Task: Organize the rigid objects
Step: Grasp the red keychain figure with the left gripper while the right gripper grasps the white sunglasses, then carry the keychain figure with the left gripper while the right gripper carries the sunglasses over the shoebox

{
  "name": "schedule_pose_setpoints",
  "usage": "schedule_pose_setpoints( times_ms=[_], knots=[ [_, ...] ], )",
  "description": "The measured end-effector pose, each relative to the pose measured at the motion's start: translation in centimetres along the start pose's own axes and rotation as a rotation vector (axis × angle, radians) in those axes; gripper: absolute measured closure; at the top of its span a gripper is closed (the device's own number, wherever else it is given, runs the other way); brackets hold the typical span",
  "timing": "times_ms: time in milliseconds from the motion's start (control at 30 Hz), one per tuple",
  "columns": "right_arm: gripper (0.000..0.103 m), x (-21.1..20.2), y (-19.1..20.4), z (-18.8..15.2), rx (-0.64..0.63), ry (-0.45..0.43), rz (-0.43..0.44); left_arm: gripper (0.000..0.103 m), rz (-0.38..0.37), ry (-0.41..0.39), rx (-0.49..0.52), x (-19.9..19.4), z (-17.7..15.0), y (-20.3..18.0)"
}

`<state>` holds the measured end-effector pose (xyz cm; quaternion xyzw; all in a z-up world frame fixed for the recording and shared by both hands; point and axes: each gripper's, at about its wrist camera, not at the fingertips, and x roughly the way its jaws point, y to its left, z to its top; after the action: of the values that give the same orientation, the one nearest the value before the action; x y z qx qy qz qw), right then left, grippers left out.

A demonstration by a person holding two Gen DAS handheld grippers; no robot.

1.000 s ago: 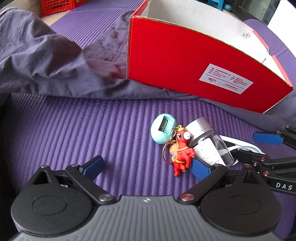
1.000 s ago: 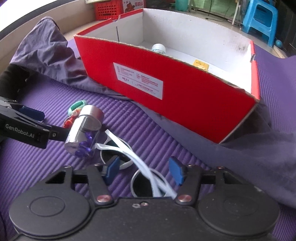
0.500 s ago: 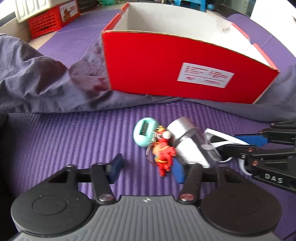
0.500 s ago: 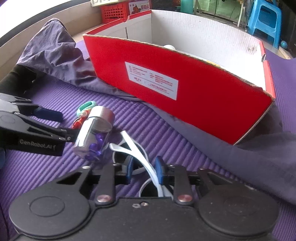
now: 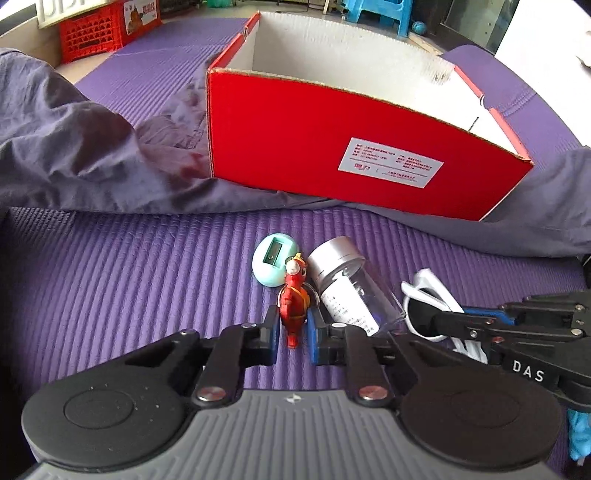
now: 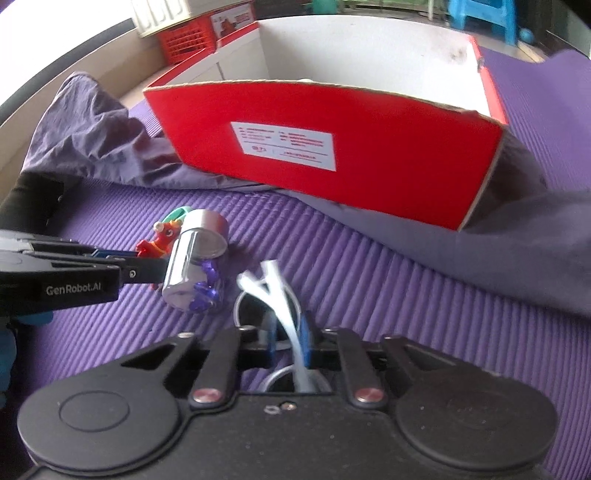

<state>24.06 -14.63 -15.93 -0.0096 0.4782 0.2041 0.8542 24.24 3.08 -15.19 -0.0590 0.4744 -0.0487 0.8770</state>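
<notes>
My left gripper (image 5: pixel 292 336) is shut on a red horse keychain (image 5: pixel 293 301), seen also in the right wrist view (image 6: pixel 159 238). Beside it lie a clear jar with a silver lid (image 5: pixel 347 286) and a mint egg-shaped sharpener (image 5: pixel 274 264) on the purple mat. My right gripper (image 6: pixel 289 341) is shut on white-framed sunglasses (image 6: pixel 275 291), which also show in the left wrist view (image 5: pixel 424 295). The jar (image 6: pixel 194 254) holds purple pins. An open red box (image 5: pixel 351 147) stands behind, white inside.
A grey-purple cloth (image 5: pixel 74 147) lies bunched at the left and under the box, and spreads to the right (image 6: pixel 535 251). A red crate (image 5: pixel 96 31) and a blue stool (image 6: pixel 480 18) stand far back. The mat (image 5: pixel 129 277) is ribbed.
Both grippers have closed: the left on the red horse keychain, the right on the white sunglasses. Both views have shifted, and the box now sits more central.
</notes>
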Motion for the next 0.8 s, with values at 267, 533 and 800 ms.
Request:
schedule_pose_setpoints(
  times_ms=[267, 533, 800],
  knots=[
    [0.098, -1.5, -0.1, -0.9, 0.076, -0.017, -0.008, 0.089, -0.017, -0.013, -0.027, -2.1, 0.0, 0.1],
    [0.098, -5.0, 0.4, -1.0, 0.090, -0.069, 0.002, 0.090, -0.045, -0.048, -0.040, -4.7, 0.1, 0.2],
    [0.098, -9.0, 1.0, 0.0, 0.089, -0.119, 0.005, 0.090, -0.077, -0.080, -0.046, -8.1, 0.7, -0.1]
  ],
)
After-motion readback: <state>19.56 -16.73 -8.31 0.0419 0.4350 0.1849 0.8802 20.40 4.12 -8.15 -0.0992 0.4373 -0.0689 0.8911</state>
